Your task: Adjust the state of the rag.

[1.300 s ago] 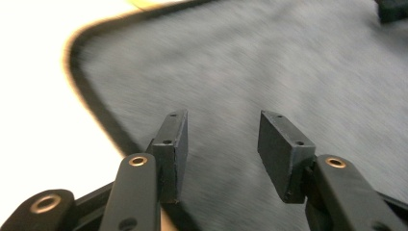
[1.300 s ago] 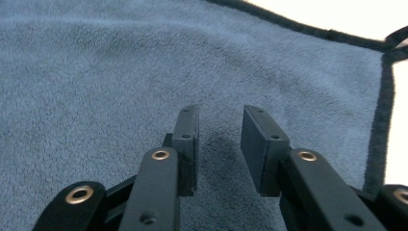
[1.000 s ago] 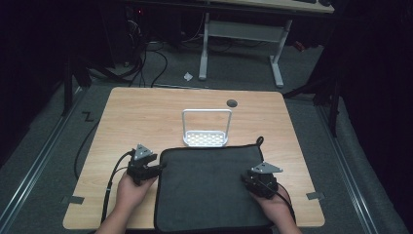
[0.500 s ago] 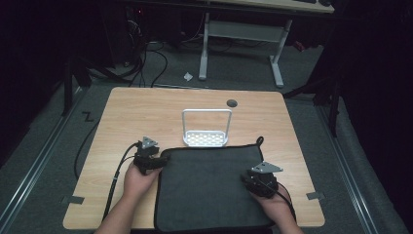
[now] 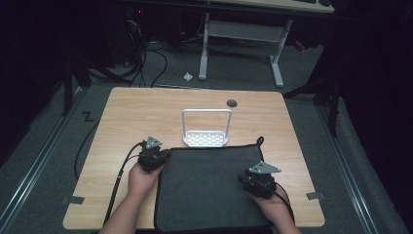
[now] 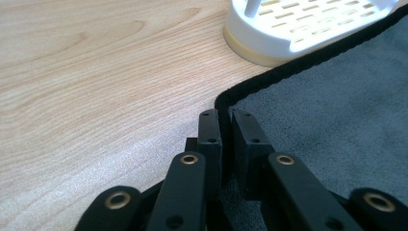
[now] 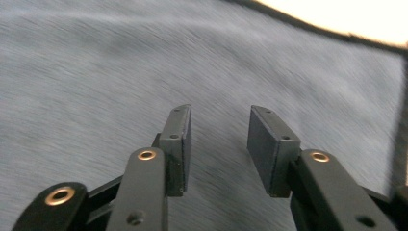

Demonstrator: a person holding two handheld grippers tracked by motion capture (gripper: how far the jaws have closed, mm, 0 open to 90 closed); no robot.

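A dark grey mat (image 5: 209, 187) with a black hem lies on the near half of the wooden table (image 5: 146, 112). My left gripper (image 5: 160, 157) is at the mat's far left corner. In the left gripper view the jaws have just been closing, and my left gripper (image 6: 225, 115) now pinches the mat's (image 6: 337, 110) hemmed edge. My right gripper (image 5: 253, 183) rests over the mat's right part. In the right gripper view the jaws have just been opening; my right gripper (image 7: 219, 113) stands open above the mat (image 7: 120, 62) with nothing between its pads.
A white perforated stand (image 5: 205, 139) with a tall wire hoop sits just beyond the mat's far edge, close to the left gripper's corner (image 6: 298, 29). A round cable hole (image 5: 232, 103) lies farther back. Cables trail off the table's left side.
The left hand moved right and forward to the mat's far left corner, and its jaws closed on the edge. The right hand stayed in place.
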